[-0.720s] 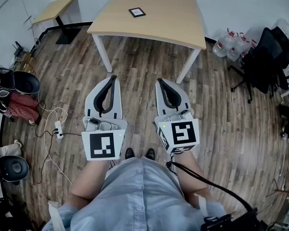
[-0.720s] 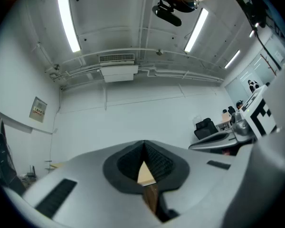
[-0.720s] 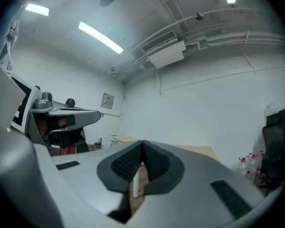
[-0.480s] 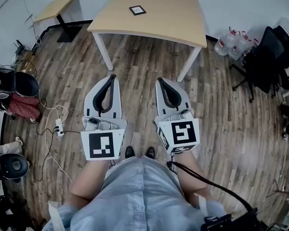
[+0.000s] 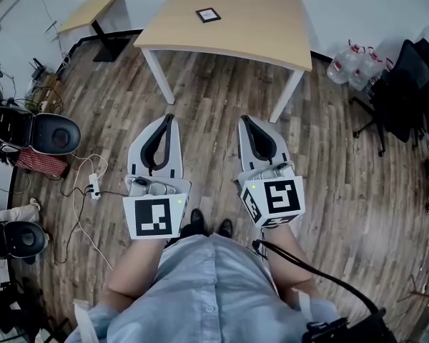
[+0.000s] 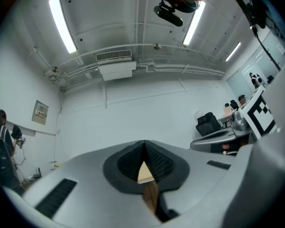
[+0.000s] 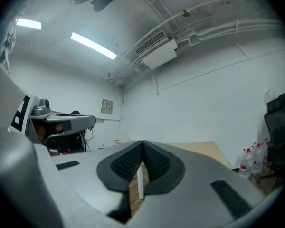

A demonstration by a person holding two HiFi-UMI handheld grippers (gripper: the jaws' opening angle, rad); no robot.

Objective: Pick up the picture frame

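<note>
A small black picture frame [image 5: 208,15] lies flat on the light wooden table [image 5: 257,27] at the far middle of the head view. My left gripper [image 5: 169,117] and right gripper [image 5: 244,119] are held side by side above the wooden floor, well short of the table. Both are shut with nothing between their jaws. In the left gripper view the left gripper [image 6: 144,146] points at a white wall. In the right gripper view the right gripper [image 7: 142,146] has the table edge [image 7: 199,148] behind it. The picture frame shows in neither gripper view.
A smaller side table [image 5: 93,11] stands at the far left. Office chairs [image 5: 50,133] and a power strip with cables [image 5: 94,186] lie at the left. Water bottles [image 5: 354,63] and a black chair [image 5: 407,84] stand at the right. Table legs [image 5: 159,77] are ahead.
The view has shifted a little: the table and frame sit slightly to the right and the left chairs have come further into view. Both grippers stay shut and side by side.
</note>
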